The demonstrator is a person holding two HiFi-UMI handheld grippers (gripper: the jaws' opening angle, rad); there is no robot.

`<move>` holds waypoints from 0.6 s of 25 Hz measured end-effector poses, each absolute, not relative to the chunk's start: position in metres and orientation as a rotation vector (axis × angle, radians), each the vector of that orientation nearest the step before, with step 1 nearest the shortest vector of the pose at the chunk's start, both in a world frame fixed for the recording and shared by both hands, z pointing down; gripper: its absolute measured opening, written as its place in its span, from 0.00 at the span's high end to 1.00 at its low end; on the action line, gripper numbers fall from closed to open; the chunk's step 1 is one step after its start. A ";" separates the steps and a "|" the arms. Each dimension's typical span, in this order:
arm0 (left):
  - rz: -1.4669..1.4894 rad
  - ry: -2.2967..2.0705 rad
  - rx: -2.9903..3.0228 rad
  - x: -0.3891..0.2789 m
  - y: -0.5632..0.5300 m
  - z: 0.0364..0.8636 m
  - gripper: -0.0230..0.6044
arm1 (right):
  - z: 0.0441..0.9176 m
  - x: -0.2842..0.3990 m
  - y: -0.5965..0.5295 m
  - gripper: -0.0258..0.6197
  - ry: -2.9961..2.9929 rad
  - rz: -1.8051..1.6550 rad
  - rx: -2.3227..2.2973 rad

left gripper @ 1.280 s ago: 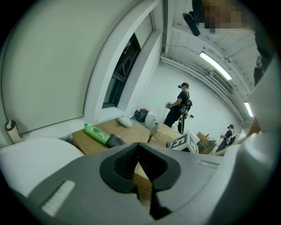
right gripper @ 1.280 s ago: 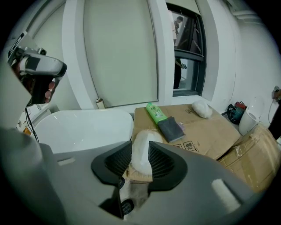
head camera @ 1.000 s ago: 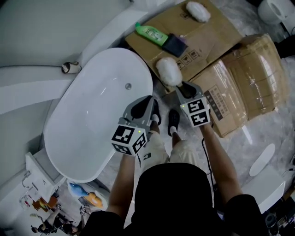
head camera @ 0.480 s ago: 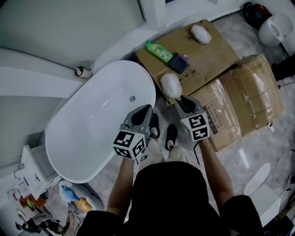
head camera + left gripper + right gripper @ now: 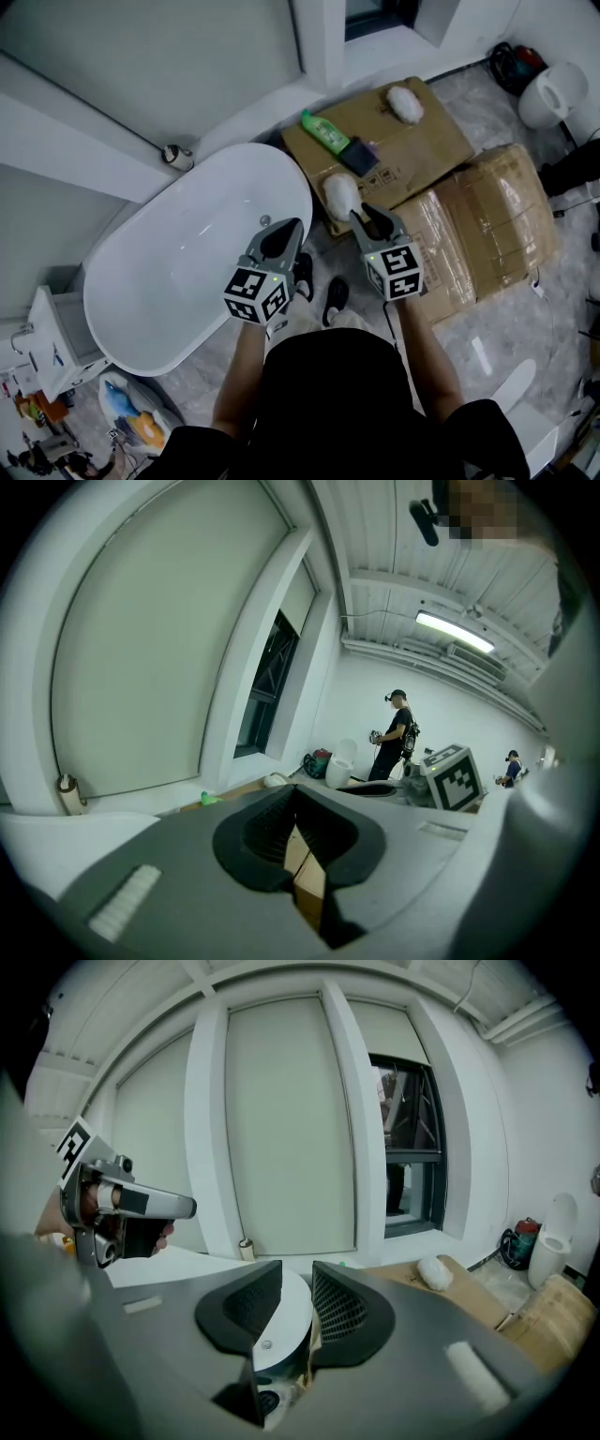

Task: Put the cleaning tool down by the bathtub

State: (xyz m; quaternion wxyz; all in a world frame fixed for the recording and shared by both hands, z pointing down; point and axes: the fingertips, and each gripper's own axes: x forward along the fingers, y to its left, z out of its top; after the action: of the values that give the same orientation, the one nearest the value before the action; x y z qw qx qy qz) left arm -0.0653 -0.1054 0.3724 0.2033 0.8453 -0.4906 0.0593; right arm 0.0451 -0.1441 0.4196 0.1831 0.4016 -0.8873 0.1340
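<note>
A white fluffy cleaning tool (image 5: 341,196) lies on the flat cardboard (image 5: 427,141) right beside the white bathtub (image 5: 178,281). My right gripper (image 5: 367,222) hovers just short of the tool, its jaws a little apart with nothing between them. In the right gripper view the gap of that gripper (image 5: 297,1274) shows the bathtub (image 5: 281,1321) and its drain. My left gripper (image 5: 284,234) hangs over the tub's near rim. In the left gripper view the tips of that gripper (image 5: 295,794) meet, empty.
On the cardboard lie a green bottle (image 5: 325,131), a dark pad (image 5: 361,157) and a second white fluffy tool (image 5: 405,103). Taped boxes (image 5: 487,230) stand to the right, a white toilet (image 5: 548,94) farther back. A person (image 5: 394,738) stands across the room.
The head camera has risen, so everything looks smaller and more floor shows. Both grippers keep about the same place beside the tub and the fluffy tool.
</note>
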 end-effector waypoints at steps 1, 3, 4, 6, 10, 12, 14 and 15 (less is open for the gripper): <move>0.153 -1.375 2.362 -0.066 -0.104 0.369 0.97 | 0.412 0.045 -0.143 0.79 -2.514 0.365 1.133; 0.132 -1.388 2.369 -0.067 -0.103 0.362 0.97 | 0.398 0.043 -0.143 0.80 -2.536 0.338 1.129; 0.123 -1.395 2.372 -0.068 -0.102 0.358 0.97 | 0.392 0.043 -0.142 0.80 -2.546 0.323 1.128; 0.103 -1.411 2.377 -0.071 -0.101 0.351 0.97 | 0.377 0.042 -0.142 0.82 -2.564 0.285 1.138; 0.068 -1.437 2.395 -0.076 -0.102 0.337 0.97 | 0.348 0.042 -0.142 0.90 -2.611 0.199 1.185; 0.054 -1.446 2.404 -0.077 -0.102 0.331 0.97 | 0.338 0.042 -0.140 0.91 -2.629 0.183 1.191; 0.039 -1.453 2.414 -0.077 -0.101 0.325 0.97 | 0.330 0.041 -0.136 0.91 -2.645 0.169 1.191; 0.033 -1.456 2.419 -0.077 -0.101 0.322 0.97 | 0.326 0.041 -0.134 0.91 -2.652 0.161 1.191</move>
State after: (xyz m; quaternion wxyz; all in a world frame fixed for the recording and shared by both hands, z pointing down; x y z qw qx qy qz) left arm -0.0771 -0.1009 0.3220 0.1583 0.8460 -0.5090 0.0116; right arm 0.0408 -0.1340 0.3257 0.1148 0.4062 -0.9049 0.0549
